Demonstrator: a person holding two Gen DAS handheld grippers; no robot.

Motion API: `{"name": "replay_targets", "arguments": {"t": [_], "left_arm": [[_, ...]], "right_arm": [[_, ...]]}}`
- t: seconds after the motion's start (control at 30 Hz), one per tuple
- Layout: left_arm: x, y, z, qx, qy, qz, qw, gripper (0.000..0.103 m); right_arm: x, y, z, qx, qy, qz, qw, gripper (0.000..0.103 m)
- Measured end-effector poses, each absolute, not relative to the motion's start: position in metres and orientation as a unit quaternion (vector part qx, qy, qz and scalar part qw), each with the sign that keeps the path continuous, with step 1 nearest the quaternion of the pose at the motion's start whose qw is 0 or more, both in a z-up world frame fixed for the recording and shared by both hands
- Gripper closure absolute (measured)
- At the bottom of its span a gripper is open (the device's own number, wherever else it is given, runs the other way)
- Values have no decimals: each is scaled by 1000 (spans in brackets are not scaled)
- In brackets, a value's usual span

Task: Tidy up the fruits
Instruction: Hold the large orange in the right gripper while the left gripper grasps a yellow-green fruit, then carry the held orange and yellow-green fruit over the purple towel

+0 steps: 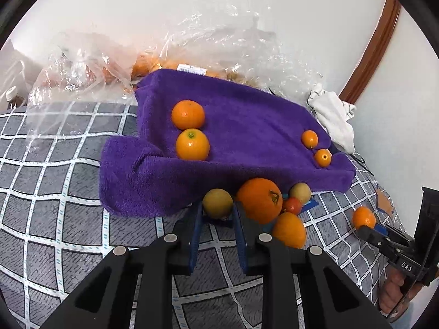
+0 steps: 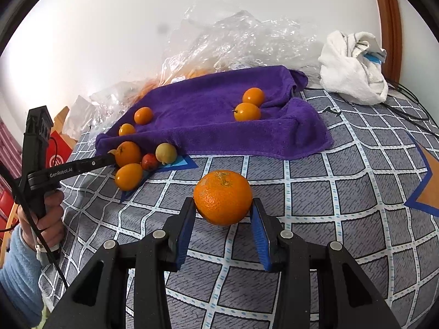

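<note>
Towel [image 2: 214, 115] on bed [image 2: 343, 192], two fruit pairs [image 2: 248, 105] [image 2: 135, 122] on it. Fruit cluster [image 2: 142, 161] on bed at towel's near-left edge. Plastic bags [image 2: 233, 41] behind towel. Cloth bundle [image 2: 354, 65] far right.

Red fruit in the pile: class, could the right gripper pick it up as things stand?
Probably not yet: the right gripper is already clamped on an orange, so its jaws have no room for the red fruit.

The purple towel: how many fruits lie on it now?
4. On the purple towel, two oranges touch at one end; two smaller ones sit at the other end. Folds might hide others.
</note>
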State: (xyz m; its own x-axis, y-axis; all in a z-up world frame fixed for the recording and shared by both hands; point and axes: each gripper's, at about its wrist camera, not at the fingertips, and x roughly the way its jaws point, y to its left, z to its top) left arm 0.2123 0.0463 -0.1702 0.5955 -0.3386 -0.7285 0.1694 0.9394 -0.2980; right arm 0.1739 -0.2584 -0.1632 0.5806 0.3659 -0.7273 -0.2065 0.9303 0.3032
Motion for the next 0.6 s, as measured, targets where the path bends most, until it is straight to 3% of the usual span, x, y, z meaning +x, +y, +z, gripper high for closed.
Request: {"name": "replay_targets", "arguments": {"t": [0.6], "left_arm": [[187,40,-133,-59,341,-143,927,81]], "right_arm": [[167,-262,-159,102,433,163,880,62]]}}
